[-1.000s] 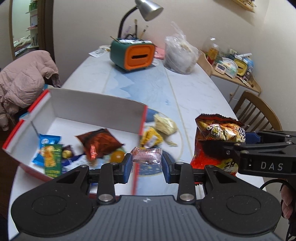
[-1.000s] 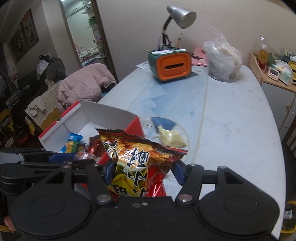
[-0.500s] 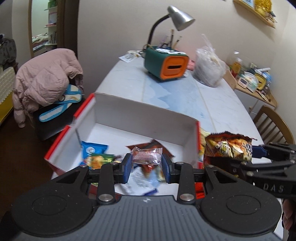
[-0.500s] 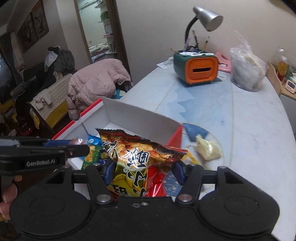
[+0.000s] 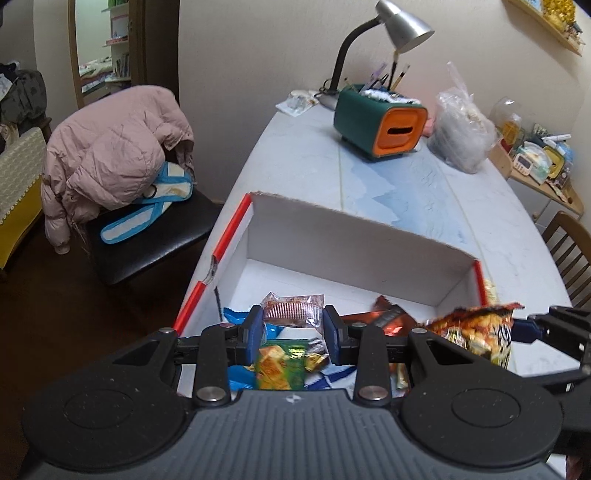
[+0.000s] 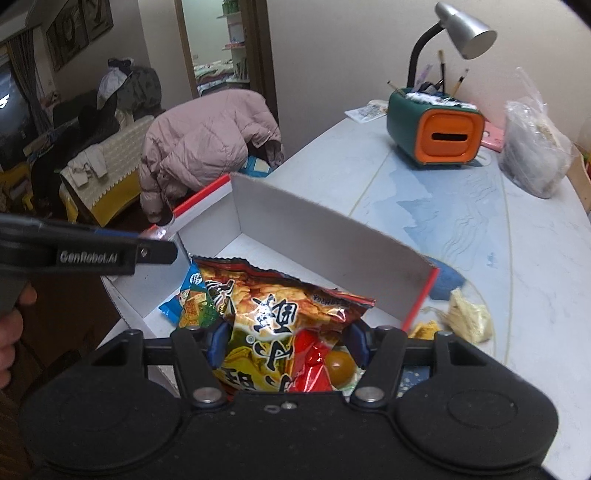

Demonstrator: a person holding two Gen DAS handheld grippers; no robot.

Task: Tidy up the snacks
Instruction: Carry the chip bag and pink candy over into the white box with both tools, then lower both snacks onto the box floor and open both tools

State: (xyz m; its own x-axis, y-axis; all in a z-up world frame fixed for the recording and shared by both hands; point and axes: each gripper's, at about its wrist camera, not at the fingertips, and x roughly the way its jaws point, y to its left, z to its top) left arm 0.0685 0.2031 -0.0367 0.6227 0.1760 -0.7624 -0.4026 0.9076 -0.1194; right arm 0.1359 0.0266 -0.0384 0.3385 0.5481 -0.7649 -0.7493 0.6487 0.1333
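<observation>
Left wrist view, left gripper [image 5: 293, 329] clamping clear crinkly wafer packet [image 5: 292, 309], right gripper [image 6: 286, 341] pinching glossy noodle bag [image 6: 275, 325], over white cardboard box [image 5: 354, 240]

1 box [image 5: 354, 236], 2 claws (each w/ 1 snack pkt), 1 lamp [image 5: 402, 26], 1 jacket [image 5: 114, 147]

At the far end of the desk [image 5: 406, 192] stand a green-and-orange organiser [image 5: 380, 125], a grey lamp [image 5: 402, 24] and a plastic bag [image 5: 461, 136], contents unclear. A pink jacket [image 5: 110, 147] drapes a chair [image 5: 155, 240] on the left.
</observation>
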